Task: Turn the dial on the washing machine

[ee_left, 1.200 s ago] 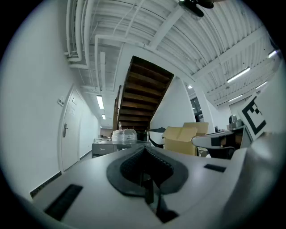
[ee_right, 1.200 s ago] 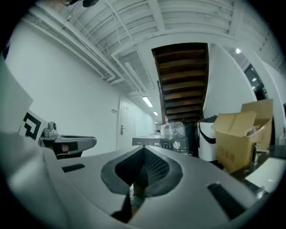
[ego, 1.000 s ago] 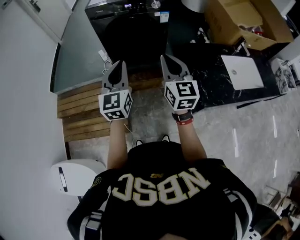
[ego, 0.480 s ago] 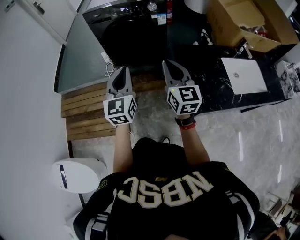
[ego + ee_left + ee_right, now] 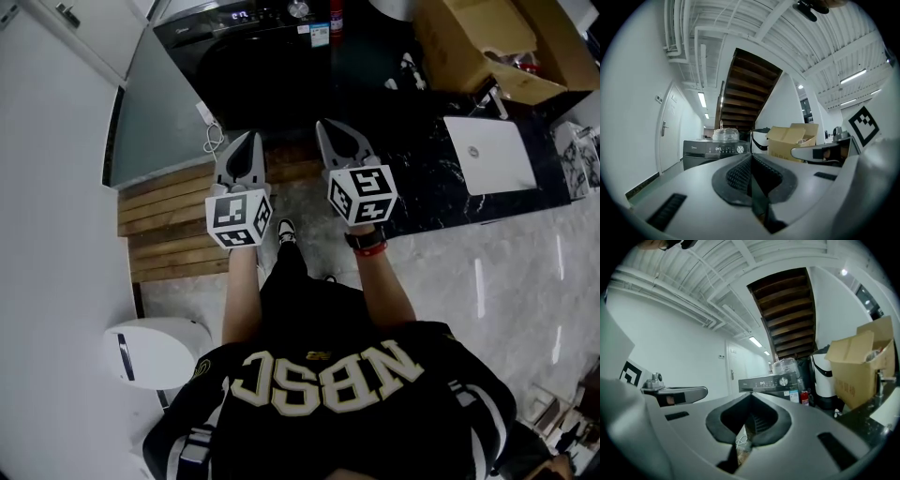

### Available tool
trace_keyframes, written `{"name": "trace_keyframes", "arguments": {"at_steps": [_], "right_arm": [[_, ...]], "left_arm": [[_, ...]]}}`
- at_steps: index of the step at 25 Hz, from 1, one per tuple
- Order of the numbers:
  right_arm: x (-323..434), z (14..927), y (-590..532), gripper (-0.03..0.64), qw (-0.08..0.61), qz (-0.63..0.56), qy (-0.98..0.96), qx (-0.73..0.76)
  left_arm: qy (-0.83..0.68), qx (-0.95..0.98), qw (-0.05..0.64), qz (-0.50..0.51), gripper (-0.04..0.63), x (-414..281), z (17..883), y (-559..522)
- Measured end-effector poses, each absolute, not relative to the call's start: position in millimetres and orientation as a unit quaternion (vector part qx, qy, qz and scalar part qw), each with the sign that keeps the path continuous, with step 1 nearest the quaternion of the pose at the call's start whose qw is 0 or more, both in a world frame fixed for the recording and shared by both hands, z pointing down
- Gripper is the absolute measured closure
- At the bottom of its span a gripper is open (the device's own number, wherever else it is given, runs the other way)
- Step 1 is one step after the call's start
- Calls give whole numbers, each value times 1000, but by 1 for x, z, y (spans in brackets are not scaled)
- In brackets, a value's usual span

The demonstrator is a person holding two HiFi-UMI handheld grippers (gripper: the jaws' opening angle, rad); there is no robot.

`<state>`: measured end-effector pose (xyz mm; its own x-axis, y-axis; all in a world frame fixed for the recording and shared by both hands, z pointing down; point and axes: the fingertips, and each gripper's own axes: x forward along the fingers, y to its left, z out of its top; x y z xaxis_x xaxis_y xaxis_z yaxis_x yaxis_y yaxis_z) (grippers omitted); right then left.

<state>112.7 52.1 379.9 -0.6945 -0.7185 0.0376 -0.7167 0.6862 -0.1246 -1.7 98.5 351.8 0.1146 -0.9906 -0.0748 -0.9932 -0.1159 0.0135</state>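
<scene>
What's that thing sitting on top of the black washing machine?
A crinkly clear plastic bundle sits on top of the washing machine, above its dial. What the plastic wraps is too blurry to tell, and the top behind it is hidden.

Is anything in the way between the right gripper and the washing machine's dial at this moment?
Nothing visible does. The round silver dial on the black washing machine shows unobstructed beyond the shut, empty right gripper, with only open space between them.
</scene>
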Motion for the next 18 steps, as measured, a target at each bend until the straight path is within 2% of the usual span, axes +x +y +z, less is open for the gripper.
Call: {"name": "trace_keyframes", "arguments": {"at_steps": [18], "right_arm": [[-6,373,-141,609,-7,-50,905,-423]], "left_arm": [[617,-785,4,48,580,-110,351,-116]]}}
